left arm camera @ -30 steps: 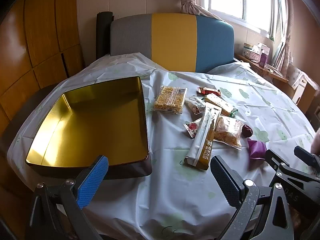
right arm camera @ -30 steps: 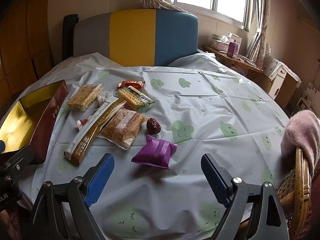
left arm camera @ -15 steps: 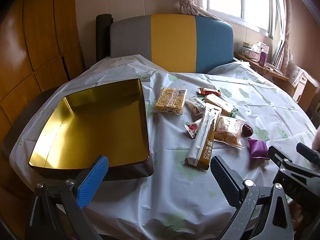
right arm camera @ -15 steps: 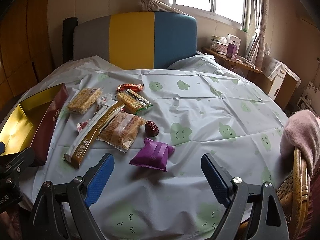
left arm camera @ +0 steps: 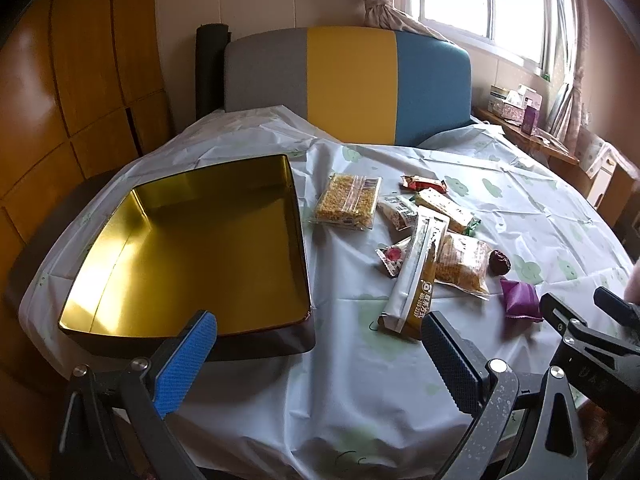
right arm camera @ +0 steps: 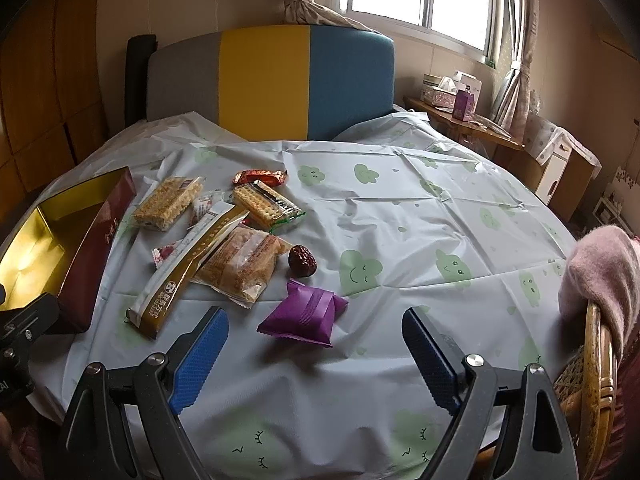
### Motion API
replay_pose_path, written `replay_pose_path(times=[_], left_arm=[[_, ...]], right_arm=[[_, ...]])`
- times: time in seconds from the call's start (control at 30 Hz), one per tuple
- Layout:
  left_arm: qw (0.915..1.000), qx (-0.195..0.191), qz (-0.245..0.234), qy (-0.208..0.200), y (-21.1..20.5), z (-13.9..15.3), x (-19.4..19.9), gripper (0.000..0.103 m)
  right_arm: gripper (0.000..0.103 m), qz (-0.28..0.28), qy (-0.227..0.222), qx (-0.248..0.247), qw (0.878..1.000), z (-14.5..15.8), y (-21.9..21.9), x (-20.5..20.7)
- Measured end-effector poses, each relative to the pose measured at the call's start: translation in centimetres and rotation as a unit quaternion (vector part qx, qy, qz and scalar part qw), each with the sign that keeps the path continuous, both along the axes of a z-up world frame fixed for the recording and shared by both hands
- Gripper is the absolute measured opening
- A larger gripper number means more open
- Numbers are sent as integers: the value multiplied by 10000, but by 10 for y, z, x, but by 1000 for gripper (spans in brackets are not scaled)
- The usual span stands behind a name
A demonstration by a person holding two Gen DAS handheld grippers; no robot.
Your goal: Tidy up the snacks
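Snacks lie in a loose cluster on the tablecloth [right arm camera: 400, 216], right of the tin [left arm camera: 192, 264], and several overlap so that parts are hidden. Nine can be counted. One long stick pack [right arm camera: 188, 264] lies across the group, its upper end over a small white packet [right arm camera: 204, 204] that shows only in part, and its middle covering most of a small red-and-white candy [right arm camera: 162, 254]. One clear bag of golden crisp cake [right arm camera: 244, 264] is tucked under the stick's right edge. Two cracker packs are there: one in clear wrap [right arm camera: 168, 202] nearest the tin, one with a green end [right arm camera: 266, 204] further back. One red wrapper [right arm camera: 260, 177] sits at the far side, its print too small to read. One dried date [right arm camera: 302, 261] rests just beside the crisp cake, and one purple packet [right arm camera: 304, 312] lies nearest the right gripper [right arm camera: 314, 356].

One tin stands open, gold inside and holding nothing; its near wall is partly hidden behind the left gripper [left arm camera: 318, 354] in the left view, and in the right view it is cut off at the frame's left edge, showing a dark red side with writing that cannot be made out.

Both grippers hover above the cloth with fingers spread wide, gripping nothing. In the left view the right gripper shows only as dark frame parts at the right edge, along with a sliver of a hand [left arm camera: 633, 288].
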State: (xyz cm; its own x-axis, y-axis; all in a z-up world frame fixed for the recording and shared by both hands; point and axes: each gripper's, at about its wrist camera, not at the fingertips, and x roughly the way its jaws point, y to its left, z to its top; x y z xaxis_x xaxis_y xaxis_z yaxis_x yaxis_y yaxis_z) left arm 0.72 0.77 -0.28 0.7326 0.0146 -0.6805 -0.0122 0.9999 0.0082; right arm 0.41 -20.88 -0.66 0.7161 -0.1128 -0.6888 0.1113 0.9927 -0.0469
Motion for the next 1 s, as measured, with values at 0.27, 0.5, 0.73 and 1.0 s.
replay_pose_path(times=[0.27, 0.5, 0.73, 1.0], left_arm=[[10000, -39, -51, -4, 0, 0, 1, 103], [9999, -50, -94, 21, -1, 0, 4, 103], [9999, -14, -163, 37, -5, -2, 5, 103], [9991, -219, -364, 59, -8, -3, 7, 103]], right_arm=[[90, 44, 48, -15, 10000, -1, -1, 4], [90, 131, 77, 78, 9999, 3, -10, 11], [90, 297, 207, 247, 9990, 7, -21, 21], [90, 655, 514, 432, 9956, 16, -41, 39]])
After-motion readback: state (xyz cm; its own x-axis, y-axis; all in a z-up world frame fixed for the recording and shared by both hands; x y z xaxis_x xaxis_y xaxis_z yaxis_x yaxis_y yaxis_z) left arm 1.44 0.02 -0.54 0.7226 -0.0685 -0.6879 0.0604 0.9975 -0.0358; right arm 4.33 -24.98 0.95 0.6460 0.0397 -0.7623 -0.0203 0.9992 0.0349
